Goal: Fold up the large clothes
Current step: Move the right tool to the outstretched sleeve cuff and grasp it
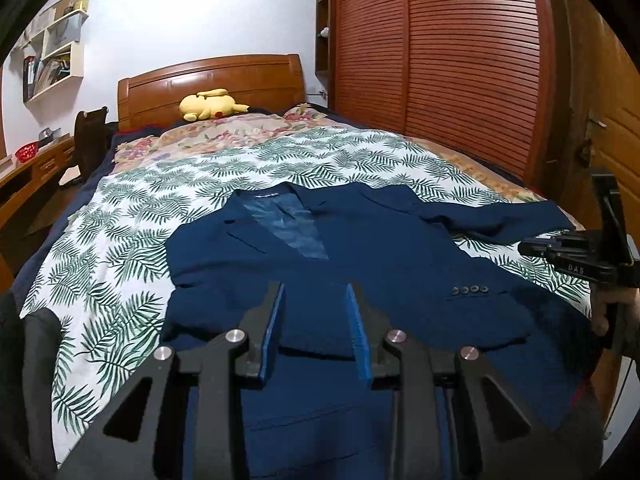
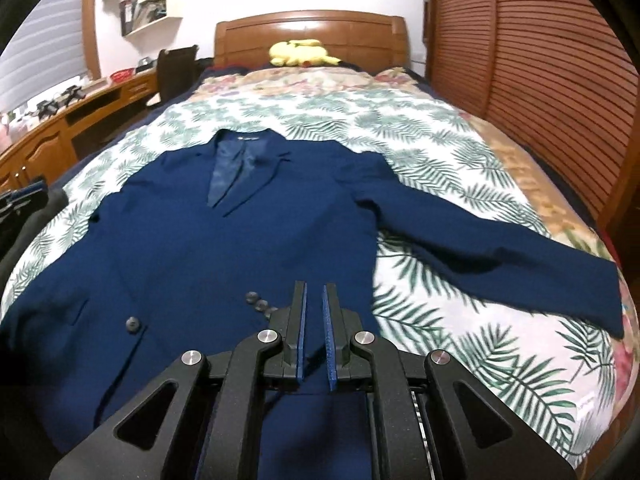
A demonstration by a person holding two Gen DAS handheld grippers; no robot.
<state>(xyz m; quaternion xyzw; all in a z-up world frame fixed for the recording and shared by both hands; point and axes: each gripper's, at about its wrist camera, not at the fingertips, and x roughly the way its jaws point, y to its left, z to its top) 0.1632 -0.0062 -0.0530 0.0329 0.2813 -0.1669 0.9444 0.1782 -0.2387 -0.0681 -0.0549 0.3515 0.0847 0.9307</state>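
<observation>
The navy jacket (image 2: 240,248) lies front-up on the leaf-print bedspread (image 2: 440,152), collar toward the headboard (image 2: 312,30), one sleeve (image 2: 500,256) stretched out to its side and the other folded across its front, cuff buttons (image 1: 470,289) showing; it looks like soft but fairly heavy lined cloth that will sag, so I would take it at a shoulder seam or the sleeve cuff. The left gripper (image 1: 316,320) hangs over the hem with its jaws wide and nothing between them, while the right gripper (image 2: 315,320) is nearly closed, a thin gap left, gripping nothing. Only the right view shows the whole outstretched sleeve; only the left view shows the right gripper from outside, beside the jacket.
</observation>
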